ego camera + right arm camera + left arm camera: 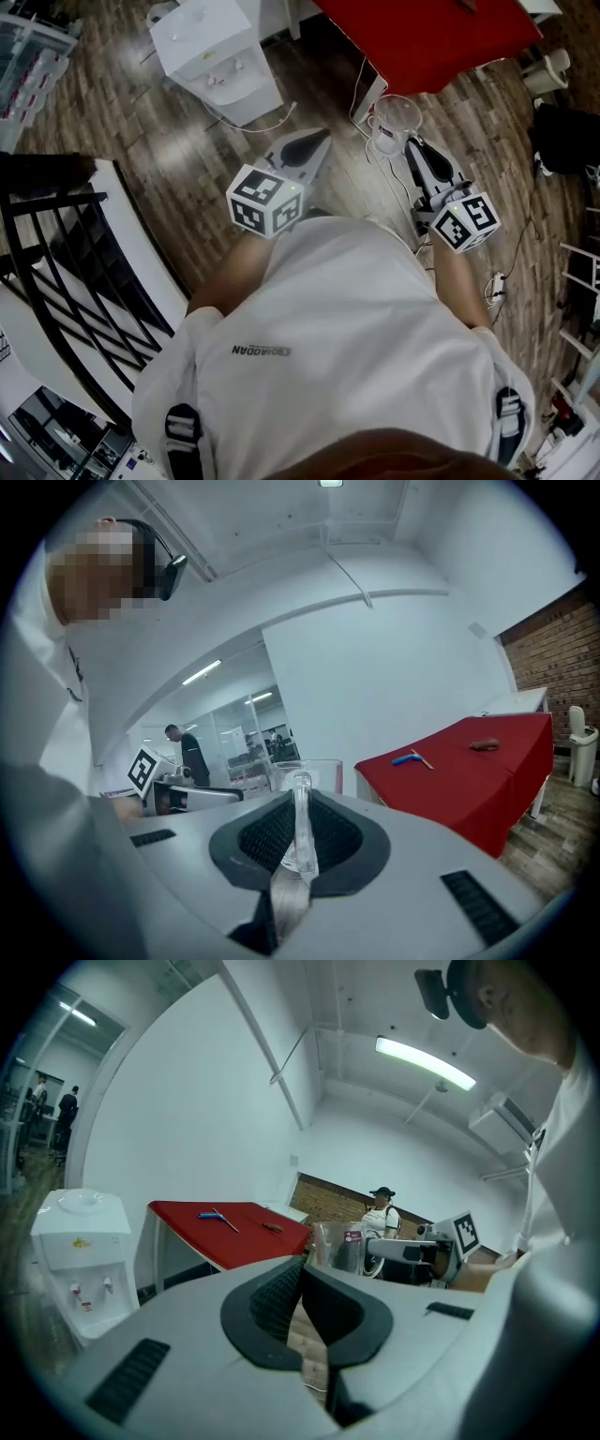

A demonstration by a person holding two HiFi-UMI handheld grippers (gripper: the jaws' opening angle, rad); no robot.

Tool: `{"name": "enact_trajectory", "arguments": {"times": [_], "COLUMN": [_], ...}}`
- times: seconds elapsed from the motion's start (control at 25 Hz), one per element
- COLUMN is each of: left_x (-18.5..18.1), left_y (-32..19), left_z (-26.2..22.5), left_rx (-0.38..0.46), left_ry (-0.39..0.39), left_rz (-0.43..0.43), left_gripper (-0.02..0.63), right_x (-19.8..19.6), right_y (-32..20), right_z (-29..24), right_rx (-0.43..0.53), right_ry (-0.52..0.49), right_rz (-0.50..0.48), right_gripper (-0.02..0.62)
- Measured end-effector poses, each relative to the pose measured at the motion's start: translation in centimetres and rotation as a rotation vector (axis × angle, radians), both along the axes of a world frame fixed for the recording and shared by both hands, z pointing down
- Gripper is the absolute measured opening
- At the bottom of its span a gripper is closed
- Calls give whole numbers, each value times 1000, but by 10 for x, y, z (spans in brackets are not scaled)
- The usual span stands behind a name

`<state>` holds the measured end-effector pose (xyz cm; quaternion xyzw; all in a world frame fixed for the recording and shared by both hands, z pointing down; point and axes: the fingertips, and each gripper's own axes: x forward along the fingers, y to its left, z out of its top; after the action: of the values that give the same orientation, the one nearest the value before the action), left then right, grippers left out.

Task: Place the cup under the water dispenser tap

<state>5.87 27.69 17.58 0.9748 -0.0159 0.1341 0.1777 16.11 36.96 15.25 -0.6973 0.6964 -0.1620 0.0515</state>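
Note:
The white water dispenser (211,52) stands on the wooden floor ahead and to the left; in the left gripper view the dispenser (80,1241) shows its taps at the far left. My right gripper (410,142) is shut on the wall of a clear plastic cup (394,117), held in the air to the dispenser's right. In the right gripper view the cup's wall (300,803) is pinched between the dark pads (337,841). My left gripper (319,139) is shut with nothing in it, its tips (302,1265) meeting. The cup (336,1246) also appears in the left gripper view.
A red-covered table (422,37) stands ahead to the right, with a blue item (405,758) on it. A black railing (66,262) runs along my left. Cables (281,122) and a power strip (495,286) lie on the floor. A person (380,1215) stands in the background.

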Motion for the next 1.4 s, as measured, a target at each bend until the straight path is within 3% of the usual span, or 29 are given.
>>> {"name": "enact_trajectory", "arguments": {"times": [0.52,1.04,1.4], "left_x": [-69,-131,-152], "left_y": [-64,-93,-102], "left_z": [7,19,18], "left_rx": [24,1,-5], "left_ry": [7,0,5], "left_rz": [-96,-261,-361], "left_gripper": [-5,-5,-5], "right_x": [-45,-96,-118], "right_y": [-64,-119,-149], "right_z": [-3,-1,5], "right_rx": [-3,2,0], "right_ry": [38,47,29], "right_rz": [-70,-235,-335], "right_gripper": [49,49,49]}}
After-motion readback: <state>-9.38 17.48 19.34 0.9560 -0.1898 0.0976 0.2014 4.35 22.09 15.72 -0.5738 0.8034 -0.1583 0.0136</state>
